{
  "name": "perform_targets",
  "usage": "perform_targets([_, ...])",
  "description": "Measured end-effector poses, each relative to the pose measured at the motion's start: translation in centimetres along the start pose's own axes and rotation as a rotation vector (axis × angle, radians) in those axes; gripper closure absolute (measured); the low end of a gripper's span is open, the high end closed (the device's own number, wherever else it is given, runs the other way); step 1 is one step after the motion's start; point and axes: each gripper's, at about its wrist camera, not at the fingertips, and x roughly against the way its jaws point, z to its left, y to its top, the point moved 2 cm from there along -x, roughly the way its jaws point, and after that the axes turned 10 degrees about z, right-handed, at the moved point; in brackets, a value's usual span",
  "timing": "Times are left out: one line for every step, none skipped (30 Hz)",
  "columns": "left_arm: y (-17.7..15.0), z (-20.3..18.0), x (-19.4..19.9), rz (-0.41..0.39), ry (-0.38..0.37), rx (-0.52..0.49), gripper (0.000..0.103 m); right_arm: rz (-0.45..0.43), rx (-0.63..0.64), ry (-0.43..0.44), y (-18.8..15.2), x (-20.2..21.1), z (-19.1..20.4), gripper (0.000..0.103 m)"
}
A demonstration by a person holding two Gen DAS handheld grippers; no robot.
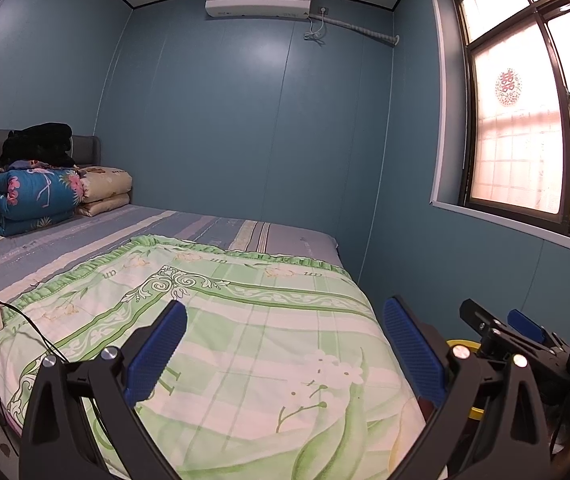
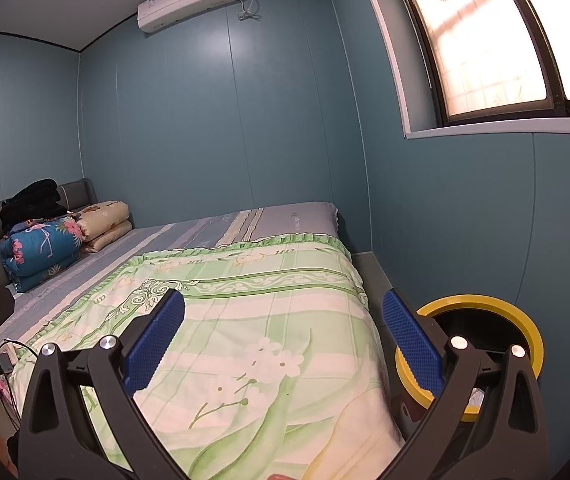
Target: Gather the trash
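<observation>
Both grippers, left gripper (image 1: 285,356) & right gripper (image 2: 283,354), wide open w/ nothing held over the green quilt (image 2: 253,320), no trash visible on it, yellow-rimmed bin (image 2: 485,312) beside bed at right, so we scan bed before reaching.

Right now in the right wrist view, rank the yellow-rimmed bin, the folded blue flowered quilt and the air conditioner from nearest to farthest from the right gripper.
1. Yellow-rimmed bin: beside the bed, just behind the right gripper.
2. Blue flowered quilt: far left, at the headboard.
3. Air conditioner: high on the far wall.
</observation>
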Motion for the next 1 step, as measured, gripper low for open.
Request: perform_targets([0.07, -0.01, -0.01, 0.000, -0.001, -0.001, 0.008, 0.000, -0.001, 0.000, 0.00, -0.01, -0.03, 0.008])
